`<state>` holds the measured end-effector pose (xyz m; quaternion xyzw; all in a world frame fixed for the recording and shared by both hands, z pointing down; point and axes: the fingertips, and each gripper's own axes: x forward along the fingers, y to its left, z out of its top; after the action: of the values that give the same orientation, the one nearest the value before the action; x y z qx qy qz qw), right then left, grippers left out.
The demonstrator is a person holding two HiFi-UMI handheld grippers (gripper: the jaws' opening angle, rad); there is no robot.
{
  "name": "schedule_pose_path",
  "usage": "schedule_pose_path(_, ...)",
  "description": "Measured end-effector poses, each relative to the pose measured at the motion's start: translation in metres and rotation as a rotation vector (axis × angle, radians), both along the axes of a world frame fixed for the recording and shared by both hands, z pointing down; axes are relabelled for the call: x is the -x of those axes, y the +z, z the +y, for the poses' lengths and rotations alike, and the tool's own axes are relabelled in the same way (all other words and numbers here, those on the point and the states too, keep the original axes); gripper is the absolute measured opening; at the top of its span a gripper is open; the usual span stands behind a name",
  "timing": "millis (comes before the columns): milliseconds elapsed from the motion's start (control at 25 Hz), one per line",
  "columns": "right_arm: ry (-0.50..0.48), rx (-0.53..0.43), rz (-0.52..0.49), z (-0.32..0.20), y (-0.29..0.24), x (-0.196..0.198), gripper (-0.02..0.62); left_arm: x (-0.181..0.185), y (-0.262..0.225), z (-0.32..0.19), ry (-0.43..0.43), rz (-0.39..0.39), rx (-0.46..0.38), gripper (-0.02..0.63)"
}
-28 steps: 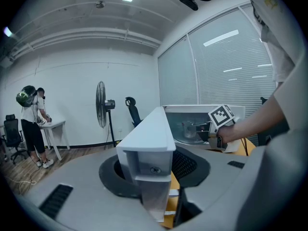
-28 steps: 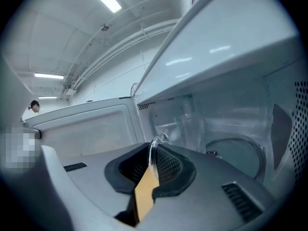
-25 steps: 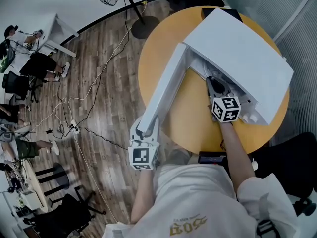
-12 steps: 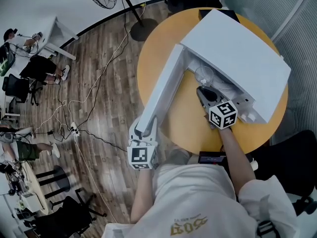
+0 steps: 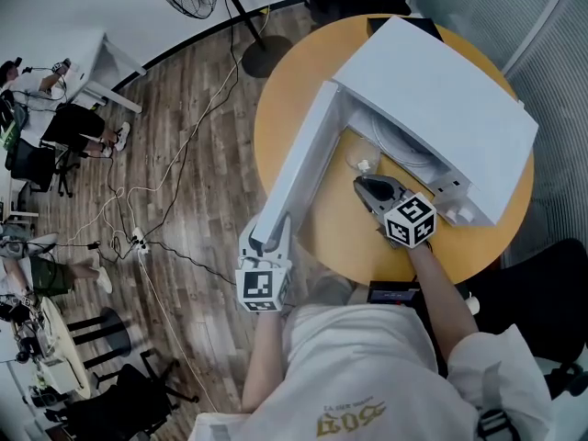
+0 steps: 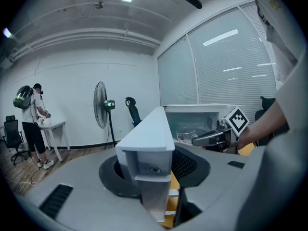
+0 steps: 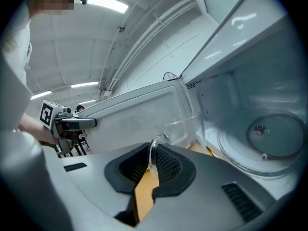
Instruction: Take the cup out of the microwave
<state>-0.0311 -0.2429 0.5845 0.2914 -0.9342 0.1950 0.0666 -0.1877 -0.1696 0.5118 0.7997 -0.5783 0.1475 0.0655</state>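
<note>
Right gripper (image 7: 153, 163), nearly closed, is pinching the cup (image 7: 185, 126) by its handle (only its own view is showing that grip).

In the head view I see the microwave (image 5: 441, 99) on the bench (image 5: 340, 228), upper right of the frame, its door (image 5: 299, 168) swung out toward lower left. My left tool (image 5: 267, 239) sits around the door's far end. The cup (image 5: 361, 159) is centre frame, between door and microwave, at the tip of my right tool (image 5: 363, 185).
</note>
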Motion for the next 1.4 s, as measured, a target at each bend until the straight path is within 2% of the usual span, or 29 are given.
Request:
schedule_pose_path(760,-0.324,0.14,-0.008,0.066,0.044,0.031,0.038,-0.001,0.003,-0.001,0.003,-0.002,-0.001,0.175)
schedule_pose_path(1040,-0.361,0.166,-0.017,0.078,0.054,0.04,0.038,-0.001,0.001,-0.001,0.001,-0.001,0.003,0.175)
schedule_pose_path(1400,-0.403,0.151,-0.04,0.085,0.063,0.041,0.04,-0.002,0.004,-0.002,0.004,-0.003,0.001,0.175)
